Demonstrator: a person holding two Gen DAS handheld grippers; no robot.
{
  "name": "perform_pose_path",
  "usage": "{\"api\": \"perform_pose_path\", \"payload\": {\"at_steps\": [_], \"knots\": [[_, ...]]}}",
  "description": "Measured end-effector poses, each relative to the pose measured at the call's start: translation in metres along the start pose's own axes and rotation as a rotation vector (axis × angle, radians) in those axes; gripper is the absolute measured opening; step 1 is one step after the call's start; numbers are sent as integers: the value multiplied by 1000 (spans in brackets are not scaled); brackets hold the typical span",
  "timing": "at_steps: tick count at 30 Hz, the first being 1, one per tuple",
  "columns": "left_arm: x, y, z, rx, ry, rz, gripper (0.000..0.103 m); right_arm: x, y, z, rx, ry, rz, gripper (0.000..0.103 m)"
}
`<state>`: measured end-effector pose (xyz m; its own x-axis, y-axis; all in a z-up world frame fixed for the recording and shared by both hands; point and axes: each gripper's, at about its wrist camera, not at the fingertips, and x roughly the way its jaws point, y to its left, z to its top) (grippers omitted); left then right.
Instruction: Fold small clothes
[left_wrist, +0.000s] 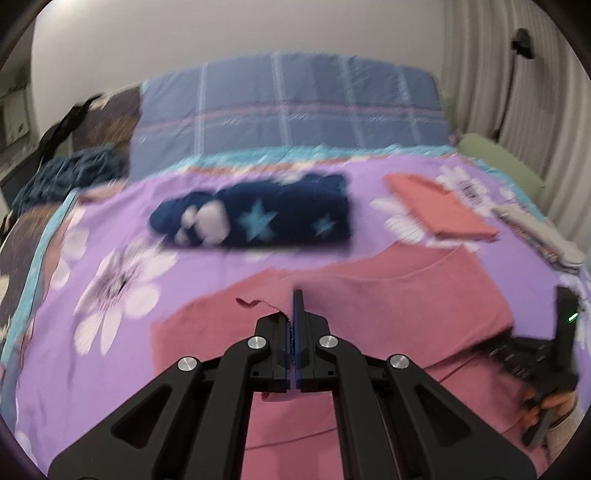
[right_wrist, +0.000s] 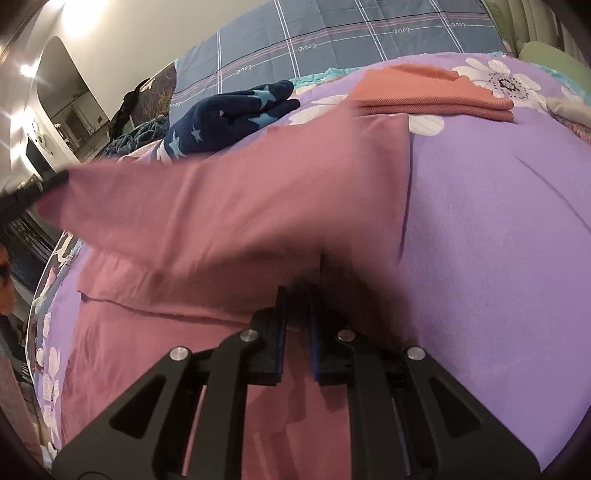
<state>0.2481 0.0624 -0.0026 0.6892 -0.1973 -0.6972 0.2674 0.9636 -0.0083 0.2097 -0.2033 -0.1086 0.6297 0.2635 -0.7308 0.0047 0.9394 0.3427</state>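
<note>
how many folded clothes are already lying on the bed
2: a navy star-print garment on the purple floral bedspread, and a folded coral garment to its right. Others may be hidden out of frame.

Left gripper (left_wrist: 297, 295) jaws pinched; right gripper (right_wrist: 298, 291) narrowly parted.

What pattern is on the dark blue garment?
Light blue stars on the navy garment, clearest in the right wrist view.

Both handheld tools are matte black. The left gripper (left_wrist: 297, 295) and right gripper (right_wrist: 298, 291) each have two angular linkage arms with triangular cutouts, round silver pivot screws and blue-lined fingers (right_wrist: 313, 325). A small green light (left_wrist: 572, 316) glows on the right tool's body.
</note>
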Motion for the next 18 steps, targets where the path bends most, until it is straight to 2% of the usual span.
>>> {"api": "perform_pose_path", "payload": {"at_steps": [6, 8, 13, 16, 18], "knots": [[37, 45, -48, -71, 139, 51, 1, 1, -3, -1, -3, 0, -2, 11], [43, 53, -58, -92, 155, 65, 1, 1, -3, 0, -4, 0, -3, 12], [30, 77, -60, -194, 110, 53, 0, 2, -3, 1, -6, 0, 0, 14], [18, 83, -53, -192, 65, 74, 0, 2, -1, 1, -20, 0, 7, 20], [17, 88, -52, -200, 68, 65, 0, 2, 1, 0, -33, -1, 6, 23]]}}
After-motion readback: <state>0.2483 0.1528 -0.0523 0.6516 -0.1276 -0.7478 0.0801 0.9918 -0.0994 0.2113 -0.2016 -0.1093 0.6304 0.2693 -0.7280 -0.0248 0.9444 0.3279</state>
